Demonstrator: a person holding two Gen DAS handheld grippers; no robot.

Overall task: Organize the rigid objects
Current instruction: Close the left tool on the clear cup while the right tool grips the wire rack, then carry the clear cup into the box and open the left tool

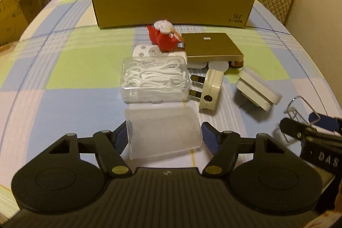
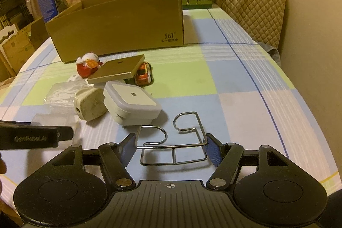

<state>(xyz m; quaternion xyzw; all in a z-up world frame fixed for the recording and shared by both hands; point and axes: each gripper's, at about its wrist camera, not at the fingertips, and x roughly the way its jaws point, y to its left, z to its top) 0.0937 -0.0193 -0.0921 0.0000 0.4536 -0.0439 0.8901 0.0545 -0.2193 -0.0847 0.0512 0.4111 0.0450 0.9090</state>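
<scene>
Two grippers each straddle an item: the left gripper (image 1: 165,138) has its jaws closing against the frosted plastic cup (image 1: 163,131) lying on the counter (image 1: 74,104), apparently to lift it. The right gripper (image 2: 170,149) clasps the wire rack (image 2: 173,142), likely bound for the cardboard box (image 2: 115,25) behind.

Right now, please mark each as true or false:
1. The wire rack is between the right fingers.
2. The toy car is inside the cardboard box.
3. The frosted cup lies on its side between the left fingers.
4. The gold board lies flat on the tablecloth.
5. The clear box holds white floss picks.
1. True: the wire rack sits between the right gripper's fingers.
2. False: the toy car is on the table, under the gold board's edge, in front of the cardboard box.
3. True: frosted cup, left gripper.
4. False: it leans on other things, tilted.
5. True: clear box.
</scene>
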